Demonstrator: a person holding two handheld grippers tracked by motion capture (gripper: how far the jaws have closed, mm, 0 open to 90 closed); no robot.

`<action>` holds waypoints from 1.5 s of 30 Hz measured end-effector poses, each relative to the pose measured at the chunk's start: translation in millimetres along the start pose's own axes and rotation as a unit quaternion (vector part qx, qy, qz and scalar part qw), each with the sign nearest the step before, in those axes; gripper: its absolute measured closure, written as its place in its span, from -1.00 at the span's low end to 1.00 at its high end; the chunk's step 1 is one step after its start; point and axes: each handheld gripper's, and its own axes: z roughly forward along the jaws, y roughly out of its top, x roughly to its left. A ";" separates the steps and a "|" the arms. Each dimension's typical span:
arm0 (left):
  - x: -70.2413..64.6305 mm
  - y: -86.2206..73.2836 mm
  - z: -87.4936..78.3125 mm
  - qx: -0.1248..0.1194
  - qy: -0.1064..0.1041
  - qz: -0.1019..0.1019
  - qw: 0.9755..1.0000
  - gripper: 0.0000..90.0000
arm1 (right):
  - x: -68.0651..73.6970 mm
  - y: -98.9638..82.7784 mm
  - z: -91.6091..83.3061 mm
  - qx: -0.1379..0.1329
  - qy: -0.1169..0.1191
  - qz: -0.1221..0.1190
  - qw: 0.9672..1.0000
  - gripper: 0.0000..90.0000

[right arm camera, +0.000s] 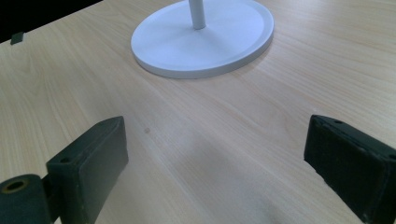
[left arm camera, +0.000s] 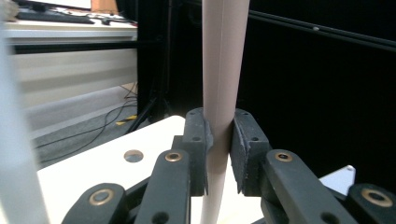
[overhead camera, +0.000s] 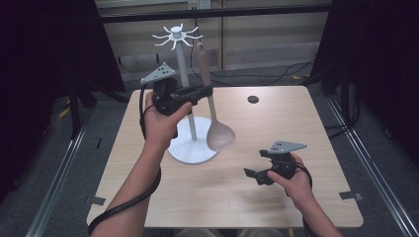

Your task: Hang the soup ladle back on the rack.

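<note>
high view: the left gripper [overhead camera: 203,91] holds the spoon [overhead camera: 219,134] upright above the table [overhead camera: 316,148], beside the white stand [overhead camera: 184,74]. left gripper view: its pads pinch the spoon's handle. right gripper view: the right gripper [right arm camera: 215,154] has its jaws spread wide over bare wood.

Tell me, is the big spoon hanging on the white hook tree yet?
Not yet. Done: the left gripper has its fingers shut on the spoon handle, and the spoon is held upright off the table, bowl down. In hand: it is up beside the white stand, handle end near the hooks. Left: hanging it on a hook, probably. The right gripper rests open, holding nothing.
</note>
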 end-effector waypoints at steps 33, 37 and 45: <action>20.5 -15.2 -16.5 -0.012 0.052 0.020 0.998 -0.25 | 3.9 2.4 3.2 0.001 0.007 -0.004 1.000 -0.86; 19.3 -21.5 -18.3 -0.004 0.051 0.035 0.998 -0.53 | 4.8 2.1 3.8 0.002 0.010 -0.005 1.000 -0.86; 18.3 -30.0 -21.1 0.013 0.066 0.045 0.997 -0.78 | 3.5 1.8 2.3 0.002 0.006 -0.005 1.000 -0.86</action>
